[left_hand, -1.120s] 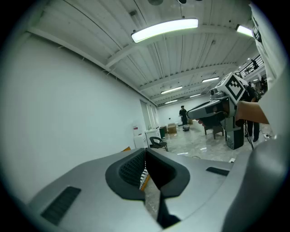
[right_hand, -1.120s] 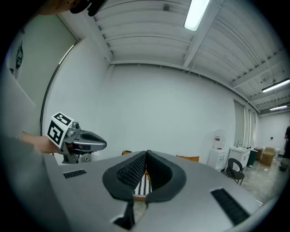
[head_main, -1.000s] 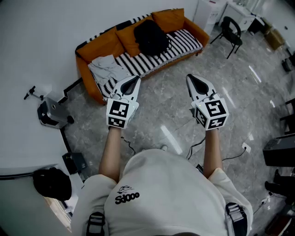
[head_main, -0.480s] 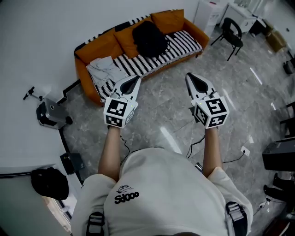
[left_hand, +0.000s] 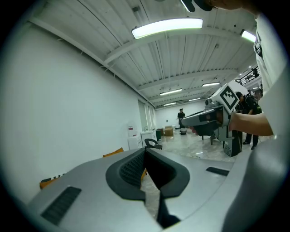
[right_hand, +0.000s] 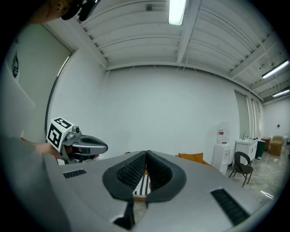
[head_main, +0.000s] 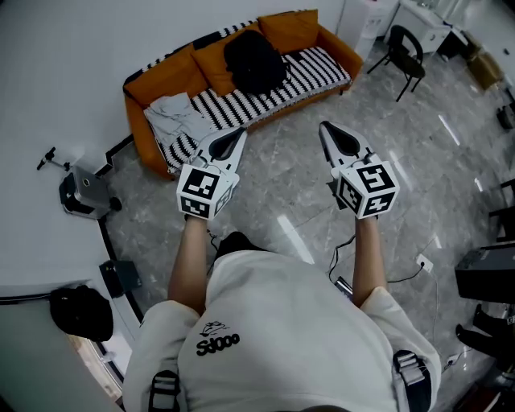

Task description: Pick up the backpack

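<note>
A black backpack [head_main: 254, 61] rests upright against the orange back cushions of the sofa [head_main: 153, 80], on its striped seat. My left gripper [head_main: 234, 133] is held out level toward the sofa's front edge, jaws shut and empty. My right gripper [head_main: 327, 130] is beside it over the grey floor, also shut with nothing between its tips. Both are well short of the backpack. In the left gripper view the shut jaws [left_hand: 146, 152] point along the room, and the right gripper [left_hand: 199, 118] shows beyond them. The right gripper view shows shut jaws [right_hand: 146, 155] with a strip of the striped sofa seat [right_hand: 142, 188] behind them.
A crumpled grey cloth [head_main: 173, 113] lies on the sofa's left end. A black chair [head_main: 401, 50] and white cabinets [head_main: 366, 16] stand to the right of the sofa. A small machine [head_main: 83, 193] sits by the left wall. Cables [head_main: 402, 272] trail on the floor behind me.
I have stepped toward the sofa; both grippers have moved forward with me and stay shut. The sofa now sits closer to the gripper tips in the head view.
</note>
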The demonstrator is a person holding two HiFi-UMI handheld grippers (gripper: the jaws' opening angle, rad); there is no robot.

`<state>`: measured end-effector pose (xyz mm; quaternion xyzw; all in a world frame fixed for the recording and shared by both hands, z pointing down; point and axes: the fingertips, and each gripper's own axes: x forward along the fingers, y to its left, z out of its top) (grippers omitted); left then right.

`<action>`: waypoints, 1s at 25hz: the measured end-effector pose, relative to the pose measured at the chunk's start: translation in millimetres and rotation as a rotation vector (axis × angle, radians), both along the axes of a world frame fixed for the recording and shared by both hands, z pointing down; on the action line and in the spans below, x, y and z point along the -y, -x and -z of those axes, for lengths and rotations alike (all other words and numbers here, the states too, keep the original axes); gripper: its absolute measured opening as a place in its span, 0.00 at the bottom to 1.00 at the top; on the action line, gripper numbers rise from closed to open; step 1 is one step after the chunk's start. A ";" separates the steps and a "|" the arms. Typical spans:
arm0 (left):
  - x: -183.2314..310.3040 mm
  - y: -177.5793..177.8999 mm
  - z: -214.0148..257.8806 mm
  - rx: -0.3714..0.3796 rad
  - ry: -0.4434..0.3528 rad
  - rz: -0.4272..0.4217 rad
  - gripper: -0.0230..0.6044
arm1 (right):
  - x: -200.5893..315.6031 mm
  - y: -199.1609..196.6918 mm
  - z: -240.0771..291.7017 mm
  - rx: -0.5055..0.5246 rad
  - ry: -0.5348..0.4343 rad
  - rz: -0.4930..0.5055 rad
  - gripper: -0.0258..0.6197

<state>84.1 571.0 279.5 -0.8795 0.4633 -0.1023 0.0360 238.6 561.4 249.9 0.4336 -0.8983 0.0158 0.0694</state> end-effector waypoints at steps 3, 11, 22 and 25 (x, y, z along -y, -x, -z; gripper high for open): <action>12.7 -4.4 -1.5 0.006 -0.003 0.006 0.07 | 11.8 -4.3 -2.8 -0.007 0.005 0.002 0.09; 71.9 2.3 -23.2 0.003 0.026 0.018 0.07 | 65.0 0.8 -22.1 -0.004 0.028 0.011 0.09; 254.1 52.4 -38.9 0.020 0.038 0.003 0.07 | 237.2 57.5 -33.4 -0.041 0.052 0.019 0.09; 307.1 69.6 -38.0 0.029 0.042 -0.002 0.07 | 287.0 77.8 -34.2 -0.046 0.061 0.024 0.09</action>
